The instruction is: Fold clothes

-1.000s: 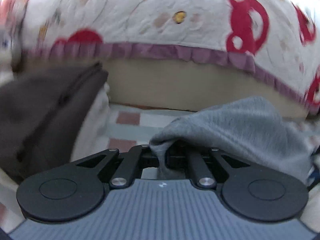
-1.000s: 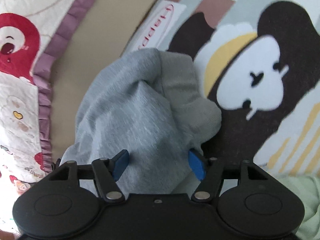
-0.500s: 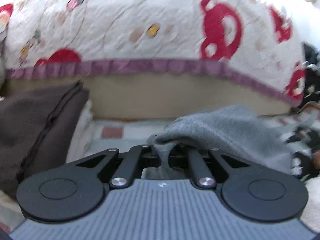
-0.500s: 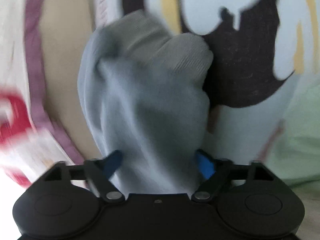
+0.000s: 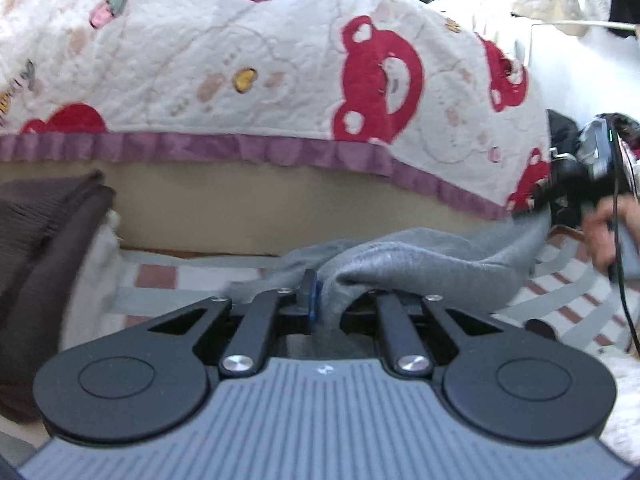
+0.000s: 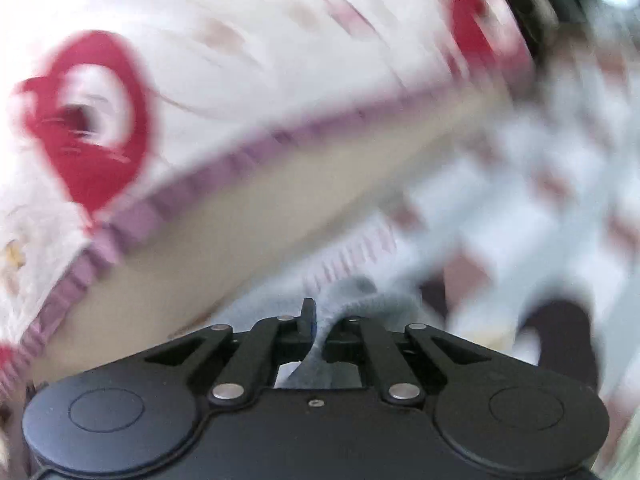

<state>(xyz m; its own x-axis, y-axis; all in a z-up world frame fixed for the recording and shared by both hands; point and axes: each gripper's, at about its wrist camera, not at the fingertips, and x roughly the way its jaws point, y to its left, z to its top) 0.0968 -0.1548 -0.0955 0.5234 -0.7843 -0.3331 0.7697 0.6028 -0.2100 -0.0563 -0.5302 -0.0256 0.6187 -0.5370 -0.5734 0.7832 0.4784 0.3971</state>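
Item: soft grey knit garment [image 5: 420, 264], bunched, strung between both claws; long axis running from left gripper [image 5: 332, 304] away to its right, toward right gripper [image 5: 576, 184] seen well apart at that side, in a hand [image 5: 604, 232].

Left gripper: narrow, jaws opening slightly, a fold of grey cloth pinched between.

Right gripper [image 6: 320, 328]: closed tight on another fold, cloth emerging straight ahead of fingertips.

Beyond: white quilt with red bears and purple trim [image 5: 248, 80]; folded brown knit [image 5: 40, 232] to left.
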